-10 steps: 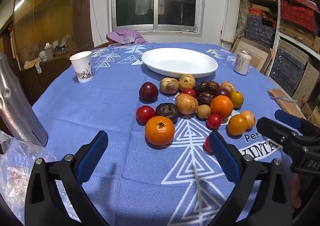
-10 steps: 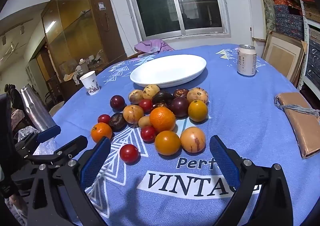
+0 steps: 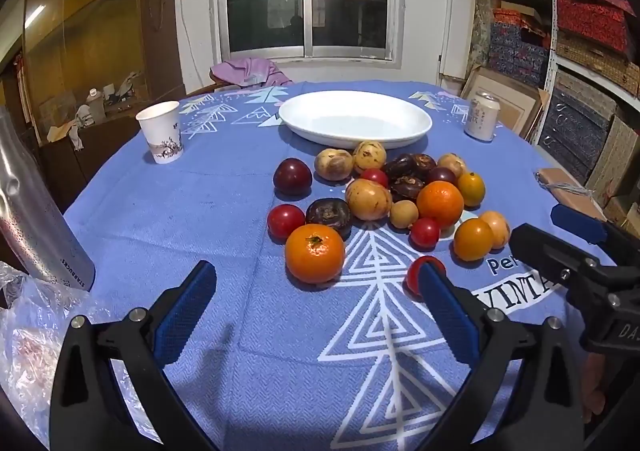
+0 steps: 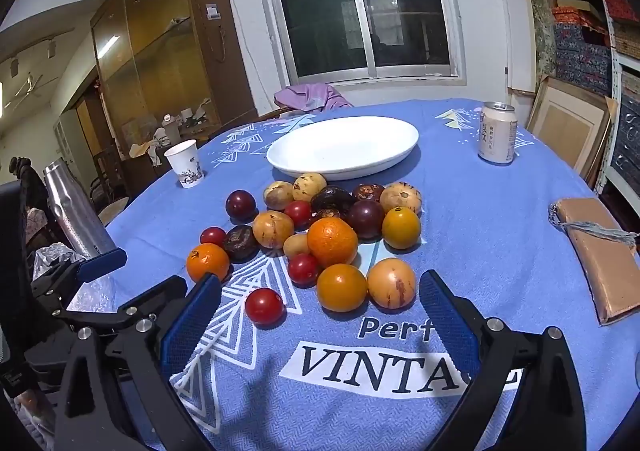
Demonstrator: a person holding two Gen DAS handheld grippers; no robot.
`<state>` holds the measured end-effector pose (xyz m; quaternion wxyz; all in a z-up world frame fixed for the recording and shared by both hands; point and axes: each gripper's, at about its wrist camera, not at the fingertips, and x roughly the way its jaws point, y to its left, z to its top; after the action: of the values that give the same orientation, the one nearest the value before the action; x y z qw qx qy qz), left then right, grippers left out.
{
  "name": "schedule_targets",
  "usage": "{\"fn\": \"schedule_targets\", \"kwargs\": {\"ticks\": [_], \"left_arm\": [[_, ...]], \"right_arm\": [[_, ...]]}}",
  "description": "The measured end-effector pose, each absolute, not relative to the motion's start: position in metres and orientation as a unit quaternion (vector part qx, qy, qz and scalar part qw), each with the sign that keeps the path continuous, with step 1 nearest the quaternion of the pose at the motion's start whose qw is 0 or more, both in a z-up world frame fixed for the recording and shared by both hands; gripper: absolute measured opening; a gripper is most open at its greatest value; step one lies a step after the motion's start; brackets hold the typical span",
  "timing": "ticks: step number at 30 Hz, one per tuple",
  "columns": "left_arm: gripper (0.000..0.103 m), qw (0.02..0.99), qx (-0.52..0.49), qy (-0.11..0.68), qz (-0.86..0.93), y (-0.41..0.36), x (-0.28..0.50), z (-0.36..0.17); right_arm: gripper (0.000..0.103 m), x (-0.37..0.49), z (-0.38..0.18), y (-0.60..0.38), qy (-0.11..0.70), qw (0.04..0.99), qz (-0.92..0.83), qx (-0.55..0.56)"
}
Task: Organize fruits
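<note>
On the blue tablecloth (image 3: 160, 211), a heap of fruit (image 3: 384, 195) is lying just in front of an empty white dish (image 3: 356, 119). Both tongs are hanging above the cloth, spread wide and gripping nothing: the left gripper (image 3: 316, 315) is facing an orange (image 3: 315, 253), and the right gripper (image 4: 316, 315) is facing a small red fruit (image 4: 264, 306) and two yellow-orange ones. Nothing is sitting in the dish, so sorting seems barely begun. Next, I judge, one gripper needs lowering around a near fruit and closing gently.

left wrist: low, near, facing window | right wrist: same | shared: fruit pile (image 3: 384, 203)
</note>
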<state>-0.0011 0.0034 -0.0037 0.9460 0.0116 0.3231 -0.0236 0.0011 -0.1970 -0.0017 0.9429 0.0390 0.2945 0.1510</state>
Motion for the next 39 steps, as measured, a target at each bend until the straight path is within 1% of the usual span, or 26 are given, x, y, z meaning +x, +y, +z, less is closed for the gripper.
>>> {"fn": "schedule_targets", "kwargs": {"ticks": [5, 22, 39], "left_arm": [[0.099, 0.943, -0.004, 0.331, -0.018, 0.0089, -0.0018, -0.0044], [0.099, 0.938, -0.005, 0.346, -0.020, 0.0078, 0.0055, -0.0114], [0.099, 0.941, 0.004, 0.339, -0.024, 0.0048, 0.0027, -0.0094]], "right_arm": [[0.100, 0.0006, 0.0007, -0.1975, 0.293, 0.943, 0.154, 0.036], [0.100, 0.0010, -0.0001, -0.1967, 0.295, 0.942, 0.154, 0.035], [0.100, 0.0010, -0.0002, -0.1967, 0.296, 0.942, 0.154, 0.035]]}}
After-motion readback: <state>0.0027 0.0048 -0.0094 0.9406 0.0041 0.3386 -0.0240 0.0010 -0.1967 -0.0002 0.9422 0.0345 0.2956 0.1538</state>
